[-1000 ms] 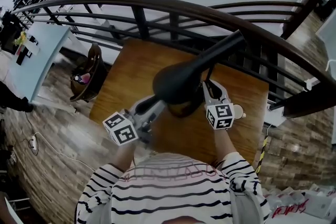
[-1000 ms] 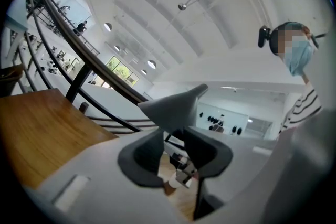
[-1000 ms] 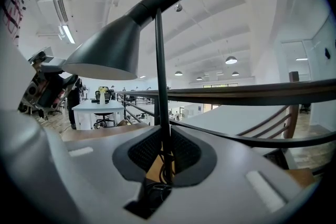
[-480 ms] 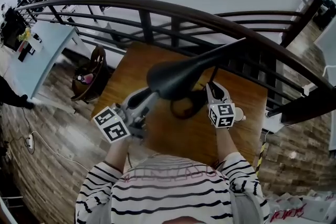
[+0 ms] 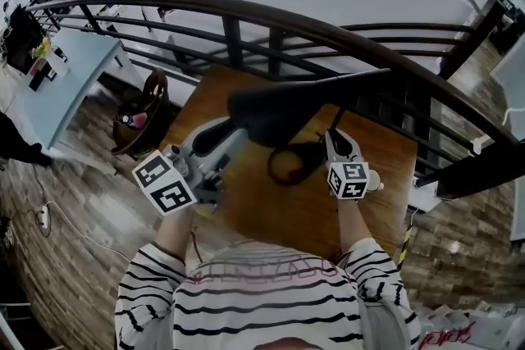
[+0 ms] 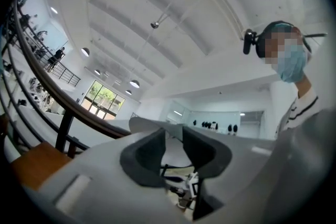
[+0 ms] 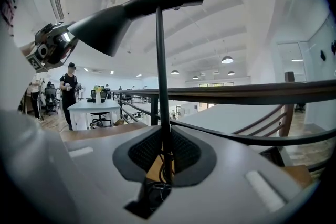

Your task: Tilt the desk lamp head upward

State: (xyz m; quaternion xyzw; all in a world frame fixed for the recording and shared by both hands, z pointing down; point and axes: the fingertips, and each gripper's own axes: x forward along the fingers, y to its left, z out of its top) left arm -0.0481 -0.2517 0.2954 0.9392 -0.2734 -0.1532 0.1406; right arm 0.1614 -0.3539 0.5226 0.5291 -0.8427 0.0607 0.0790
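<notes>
The right gripper (image 7: 164,140) clamps the thin black lamp pole (image 7: 159,60); the left gripper (image 6: 171,136), jaws apart, is half hidden under the black cone-shaped lamp head (image 5: 279,112).

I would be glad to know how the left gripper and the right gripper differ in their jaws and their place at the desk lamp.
The right gripper is shut on the desk lamp's thin upright stem; the left gripper has its jaws apart, nothing between them. The right gripper is low on the lamp, near its base; the left gripper is higher, beside the wide end of the lamp head. Both are held over the wooden table.
</notes>
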